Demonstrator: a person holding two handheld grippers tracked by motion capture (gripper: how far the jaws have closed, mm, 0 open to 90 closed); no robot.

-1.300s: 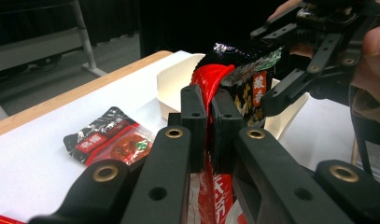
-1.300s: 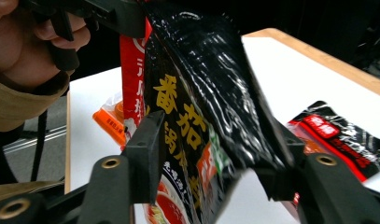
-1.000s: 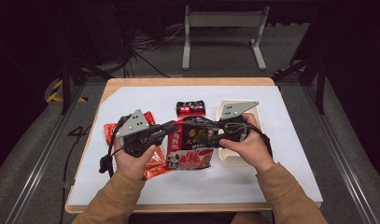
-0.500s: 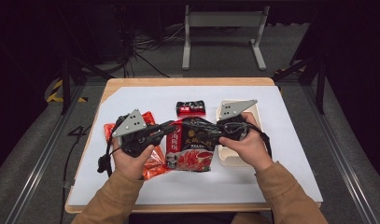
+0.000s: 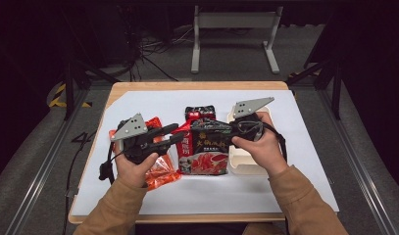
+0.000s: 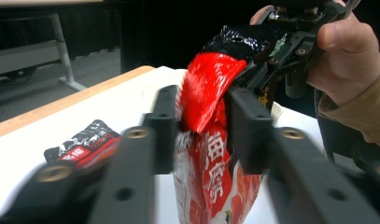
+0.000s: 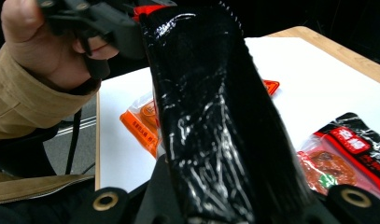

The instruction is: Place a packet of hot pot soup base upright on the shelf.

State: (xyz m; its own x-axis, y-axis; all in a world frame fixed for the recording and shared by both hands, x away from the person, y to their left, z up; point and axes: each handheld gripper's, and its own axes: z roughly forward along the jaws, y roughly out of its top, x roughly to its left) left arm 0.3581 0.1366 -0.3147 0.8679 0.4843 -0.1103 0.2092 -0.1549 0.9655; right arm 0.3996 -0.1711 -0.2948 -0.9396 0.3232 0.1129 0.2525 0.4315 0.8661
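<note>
A large red and black snack bag (image 5: 206, 152) hangs upright between both hands over the white table cover. My right gripper (image 5: 227, 130) is shut on its black top edge, and its jaws have just been closing. In the right gripper view the glossy black bag (image 7: 215, 116) rises from between the jaws. My left gripper (image 5: 180, 135) reaches the bag's left edge; its jaws have just been opening. In the left gripper view the red bag edge (image 6: 204, 88) sits between the spread jaws of the left gripper (image 6: 204, 133), no longer pinched.
A small black and red sachet (image 5: 199, 112) lies behind the bag. Orange-red packets (image 5: 159, 172) lie under the left hand. A cream tray (image 5: 246, 160) sits under the right hand. The table's wooden edge (image 5: 197, 84) runs along the far side.
The left gripper's jaws have spread apart around the bag's edge. The right gripper's jaws have closed on the bag's top. Both hands stay about where they were.
</note>
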